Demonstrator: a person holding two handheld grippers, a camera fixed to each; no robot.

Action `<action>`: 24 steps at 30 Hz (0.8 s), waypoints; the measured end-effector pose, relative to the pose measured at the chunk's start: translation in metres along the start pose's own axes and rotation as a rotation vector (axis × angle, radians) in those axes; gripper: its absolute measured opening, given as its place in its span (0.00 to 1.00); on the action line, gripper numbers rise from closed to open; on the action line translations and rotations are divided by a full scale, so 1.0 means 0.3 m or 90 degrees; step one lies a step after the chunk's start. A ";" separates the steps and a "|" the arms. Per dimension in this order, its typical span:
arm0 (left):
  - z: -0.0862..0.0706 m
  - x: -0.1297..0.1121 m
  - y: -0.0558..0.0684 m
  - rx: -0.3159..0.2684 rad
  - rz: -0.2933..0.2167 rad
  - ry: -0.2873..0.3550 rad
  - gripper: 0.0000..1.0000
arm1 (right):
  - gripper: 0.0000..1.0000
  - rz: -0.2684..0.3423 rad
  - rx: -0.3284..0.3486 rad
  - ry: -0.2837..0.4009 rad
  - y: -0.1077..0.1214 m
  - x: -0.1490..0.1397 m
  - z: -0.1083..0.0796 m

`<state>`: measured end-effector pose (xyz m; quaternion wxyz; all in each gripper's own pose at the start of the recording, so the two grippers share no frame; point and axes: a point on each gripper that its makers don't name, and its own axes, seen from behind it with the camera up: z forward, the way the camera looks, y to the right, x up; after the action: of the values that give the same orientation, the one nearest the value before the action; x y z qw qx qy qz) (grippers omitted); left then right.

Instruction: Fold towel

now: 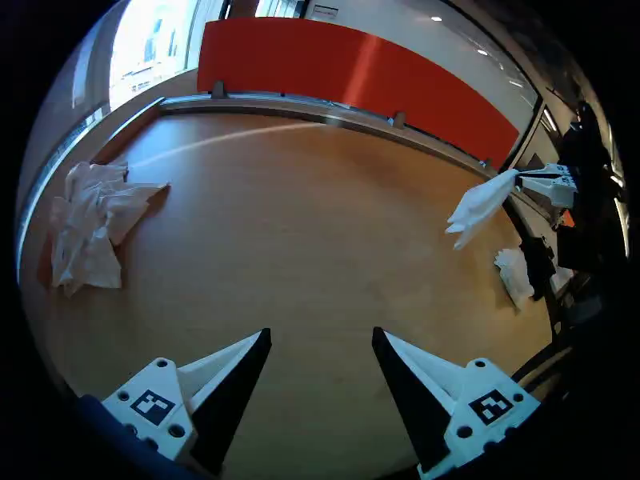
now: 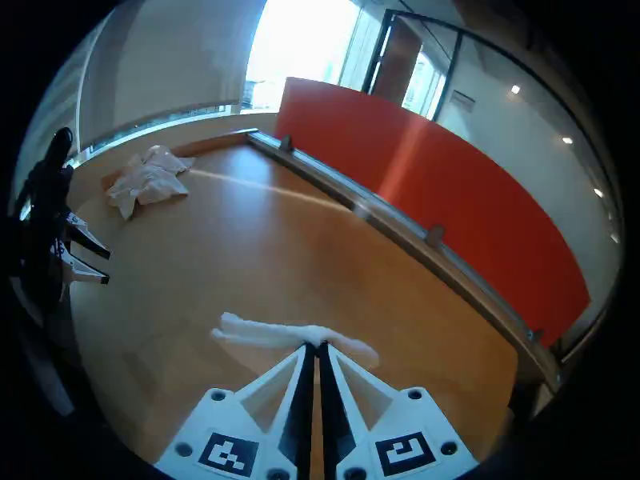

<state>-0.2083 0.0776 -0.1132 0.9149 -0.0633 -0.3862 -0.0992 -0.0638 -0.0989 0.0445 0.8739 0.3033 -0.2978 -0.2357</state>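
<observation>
A white towel (image 2: 292,331) is pinched at one end by my right gripper (image 2: 314,347), whose fingers are shut on it. In the left gripper view that towel (image 1: 478,210) dangles from the right gripper (image 1: 520,178) above the wooden table (image 1: 304,232), at the far right. My left gripper (image 1: 320,342) stands open over the table's near side with nothing between its fingers. In the right gripper view it is the left gripper (image 2: 106,267) at the left edge, held by a person in dark clothing.
A crumpled pile of white towels (image 1: 90,222) lies at the table's far left corner, also seen as the pile (image 2: 148,179). Another white cloth (image 1: 514,274) lies at the table's right edge. An orange partition (image 1: 360,72) with a metal rail runs along the back.
</observation>
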 end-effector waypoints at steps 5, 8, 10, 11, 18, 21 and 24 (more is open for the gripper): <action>0.010 0.015 0.033 -0.002 0.003 0.000 0.94 | 0.04 0.016 -0.019 -0.006 0.110 -0.053 -0.060; 0.013 0.022 0.051 -0.001 0.007 0.000 0.94 | 0.04 0.026 -0.030 -0.011 0.178 -0.092 -0.095; 0.015 0.026 0.061 0.000 0.010 0.000 0.94 | 0.04 0.030 -0.038 -0.015 0.222 -0.119 -0.117; 0.016 0.028 0.066 0.001 0.012 0.000 0.94 | 0.04 0.033 -0.042 -0.018 0.247 -0.135 -0.130; 0.029 0.029 0.101 0.007 0.020 -0.005 0.94 | 0.04 0.041 -0.069 -0.039 0.397 -0.240 -0.199; 0.034 0.027 0.119 0.008 0.020 -0.008 0.93 | 0.04 0.044 -0.077 -0.047 0.452 -0.280 -0.220; 0.040 0.028 0.141 0.008 0.021 -0.010 0.94 | 0.04 0.048 -0.083 -0.056 0.502 -0.323 -0.238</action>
<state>-0.2013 0.1199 -0.1005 0.9136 -0.0643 -0.3931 -0.0813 -0.0506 0.0925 0.0633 0.8862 0.2239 -0.3311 -0.2344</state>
